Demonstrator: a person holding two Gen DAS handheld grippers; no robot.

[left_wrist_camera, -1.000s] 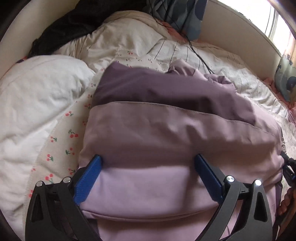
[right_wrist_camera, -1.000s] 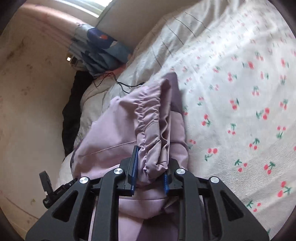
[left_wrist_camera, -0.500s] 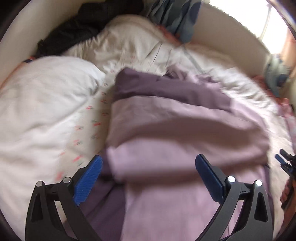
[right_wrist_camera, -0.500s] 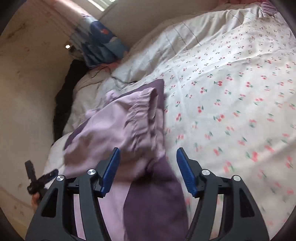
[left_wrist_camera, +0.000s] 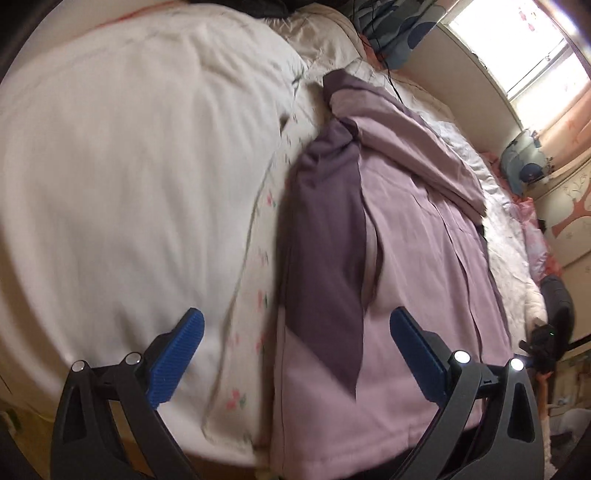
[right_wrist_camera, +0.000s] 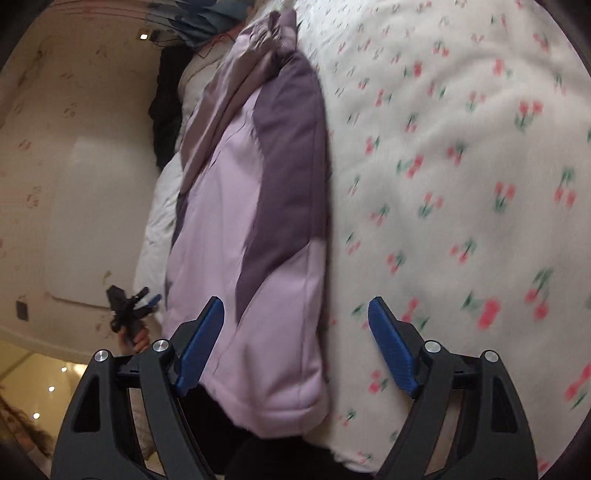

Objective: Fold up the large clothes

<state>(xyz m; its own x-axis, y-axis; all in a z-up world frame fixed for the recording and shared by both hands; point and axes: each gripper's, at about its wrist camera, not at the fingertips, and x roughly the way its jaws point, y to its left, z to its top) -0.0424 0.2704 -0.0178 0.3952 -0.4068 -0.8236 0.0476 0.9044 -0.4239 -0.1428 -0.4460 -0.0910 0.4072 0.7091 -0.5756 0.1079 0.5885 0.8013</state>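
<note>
A large lilac garment with dark purple panels (left_wrist_camera: 413,236) lies folded on the bed, reaching the near edge. It also shows in the right wrist view (right_wrist_camera: 258,206). My left gripper (left_wrist_camera: 295,354) is open and empty, held above the garment's left edge and the bedding beside it. My right gripper (right_wrist_camera: 295,343) is open and empty, above the garment's right edge near the bed's front. The left gripper also appears small at the left of the right wrist view (right_wrist_camera: 129,299).
A white duvet (left_wrist_camera: 122,177) bulges left of the garment. The cherry-print sheet (right_wrist_camera: 461,166) spreads to its right. Blue patterned pillows (left_wrist_camera: 399,29), a black garment (right_wrist_camera: 166,110) and a cable lie at the far end. The wall (right_wrist_camera: 74,166) runs close along the bed.
My right gripper opened and let go of the gathered fabric. Both grippers pulled back toward the bed's near edge and swung outward. The garment now lies flat.
</note>
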